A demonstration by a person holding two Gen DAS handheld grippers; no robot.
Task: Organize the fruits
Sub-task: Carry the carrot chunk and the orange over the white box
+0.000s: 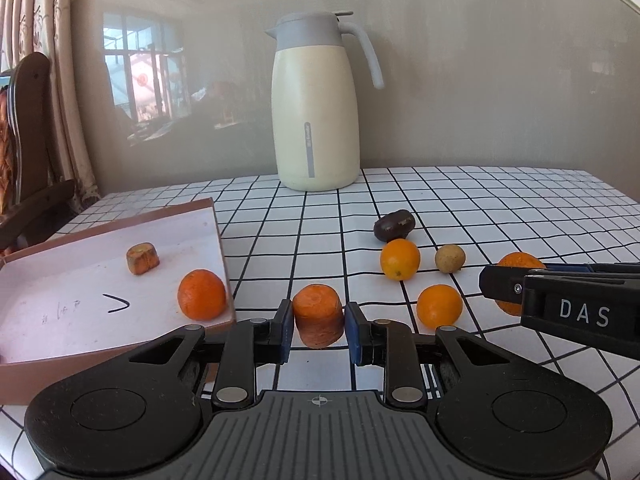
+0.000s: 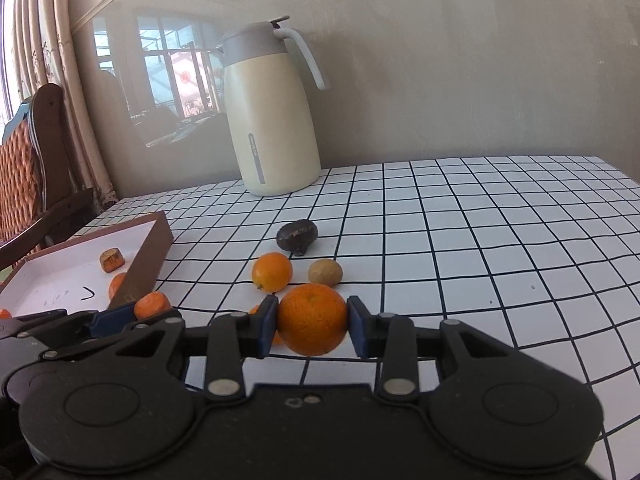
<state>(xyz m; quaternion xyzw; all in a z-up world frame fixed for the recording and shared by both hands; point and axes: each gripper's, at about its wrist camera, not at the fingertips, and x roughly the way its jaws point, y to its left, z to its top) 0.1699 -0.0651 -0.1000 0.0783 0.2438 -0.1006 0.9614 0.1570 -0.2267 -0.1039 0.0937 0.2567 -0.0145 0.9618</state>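
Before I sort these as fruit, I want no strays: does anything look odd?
Yes. The left tongs grip a carrot chunk, not fruit; a browner chunk lies in the tray. A potato-like lump sits among the oranges.

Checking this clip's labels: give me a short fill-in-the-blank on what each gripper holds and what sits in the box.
The left gripper is shut on a ____ chunk.
The right gripper is shut on an ____.
Inside the box lie a small carrot piece and one ____.
The thermos jug stands on the ____ tablecloth.

Missing words: carrot; orange; orange; checked
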